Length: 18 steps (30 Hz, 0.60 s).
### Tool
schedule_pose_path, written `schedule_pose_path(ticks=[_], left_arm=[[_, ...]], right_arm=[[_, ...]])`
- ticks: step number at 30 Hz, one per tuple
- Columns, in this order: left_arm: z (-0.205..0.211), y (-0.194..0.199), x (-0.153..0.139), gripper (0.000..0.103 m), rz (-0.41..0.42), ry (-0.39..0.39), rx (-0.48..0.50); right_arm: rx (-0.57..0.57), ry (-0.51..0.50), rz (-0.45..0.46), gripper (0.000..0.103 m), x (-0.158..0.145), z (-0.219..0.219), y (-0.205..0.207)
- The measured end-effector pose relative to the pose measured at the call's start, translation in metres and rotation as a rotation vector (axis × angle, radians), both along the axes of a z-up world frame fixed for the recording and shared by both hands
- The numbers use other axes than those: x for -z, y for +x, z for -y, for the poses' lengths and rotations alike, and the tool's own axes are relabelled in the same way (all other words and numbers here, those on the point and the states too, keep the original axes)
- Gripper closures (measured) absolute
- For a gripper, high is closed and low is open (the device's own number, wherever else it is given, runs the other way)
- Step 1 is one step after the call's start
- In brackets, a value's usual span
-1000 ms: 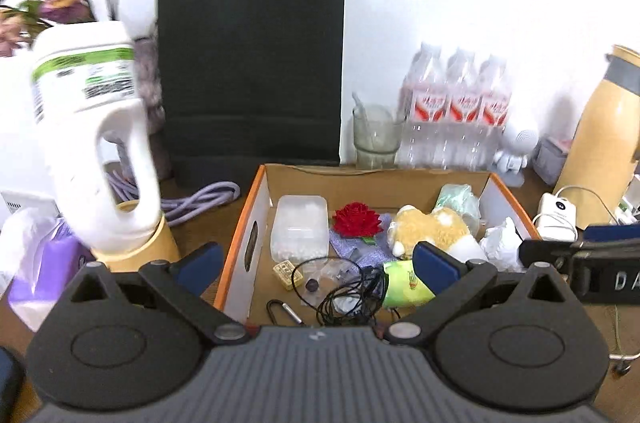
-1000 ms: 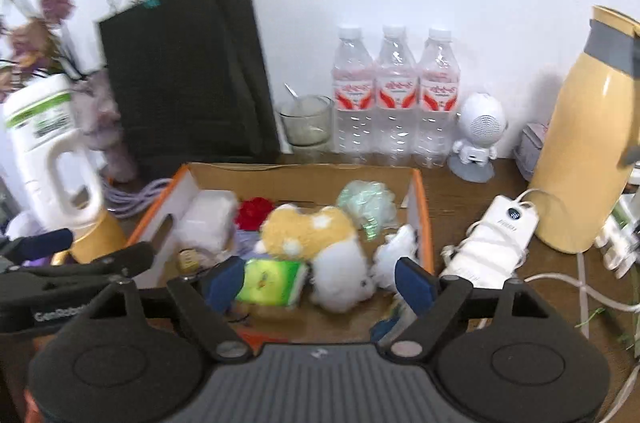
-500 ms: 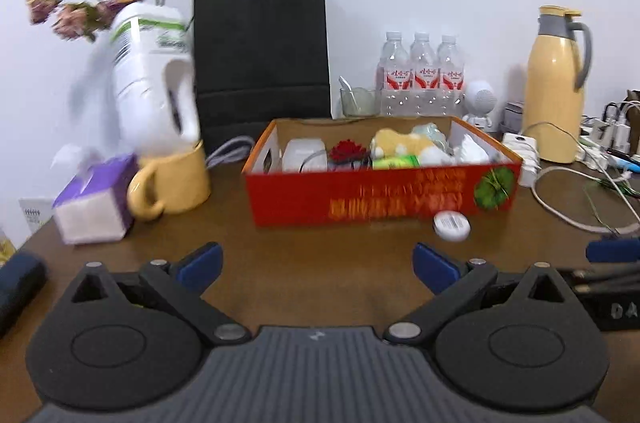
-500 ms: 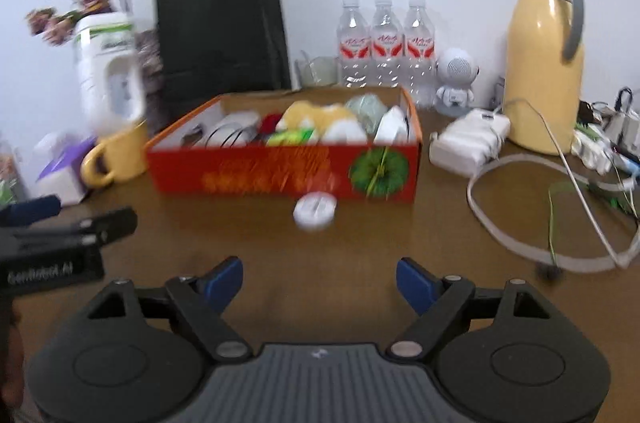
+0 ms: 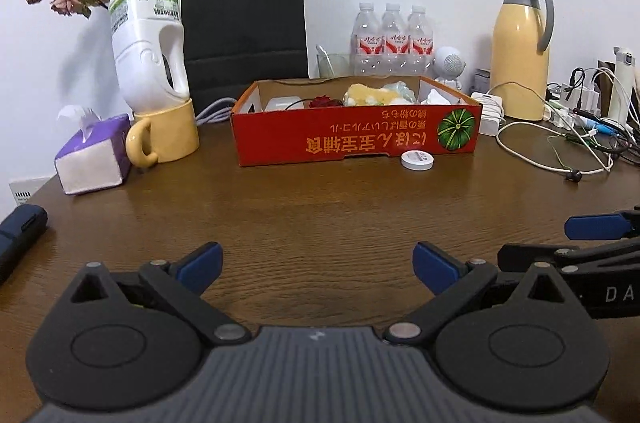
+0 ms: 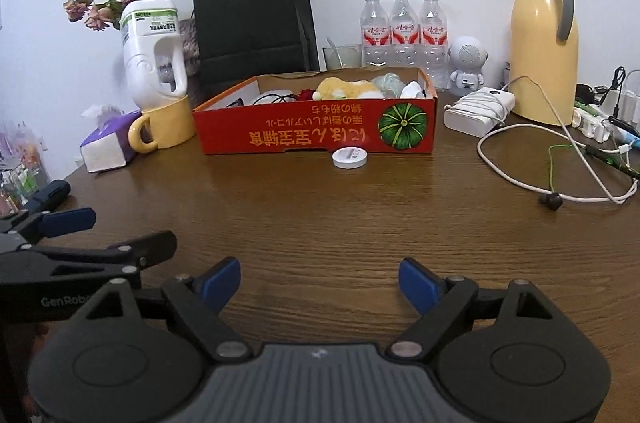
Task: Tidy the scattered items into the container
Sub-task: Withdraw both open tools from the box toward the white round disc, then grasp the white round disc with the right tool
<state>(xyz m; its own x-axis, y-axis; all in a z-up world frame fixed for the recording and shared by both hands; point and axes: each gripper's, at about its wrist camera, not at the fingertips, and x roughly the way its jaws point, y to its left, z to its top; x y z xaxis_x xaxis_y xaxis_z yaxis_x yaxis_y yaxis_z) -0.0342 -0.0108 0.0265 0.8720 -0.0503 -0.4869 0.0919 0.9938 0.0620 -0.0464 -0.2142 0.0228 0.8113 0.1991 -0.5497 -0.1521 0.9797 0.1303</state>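
— Now, where is the round white lid (image 6: 349, 157) found?

— It is seen lying flat on the desk (image 6: 320, 223), just in front of the red box (image 6: 316, 135), outside it, near the pumpkin picture.

— Which way from the jaws?

— Straight ahead of the right gripper (image 6: 320, 281), well apart; from the left gripper (image 5: 318, 265) it is set ahead and to the right. The right is judged the nearer.

— And the jaws?

— Both pairs are spread wide, and nothing is held. Being round, no long axis is offered by the lid.
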Motion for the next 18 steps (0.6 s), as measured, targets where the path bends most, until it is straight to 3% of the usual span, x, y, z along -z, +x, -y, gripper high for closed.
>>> schedule_pose_path(ticks=[8,13,18], left_arm=[[-0.007,0.048,0.005,0.0,-0.061,-0.024,-0.002],[-0.013,0.084,0.005,0.0,-0.106,-0.008,-0.03],[-0.015,0.114,-0.001,0.0,-0.116,0.018,0.001]], right_arm=[[-0.008,-0.049,0.009,0.02,0.003,0.001,0.055],[-0.02,-0.053,0.002,0.023,0.003,0.0,0.099],[-0.034,-0.078,-0.015,0.026,0.006,-0.006,0.139]])
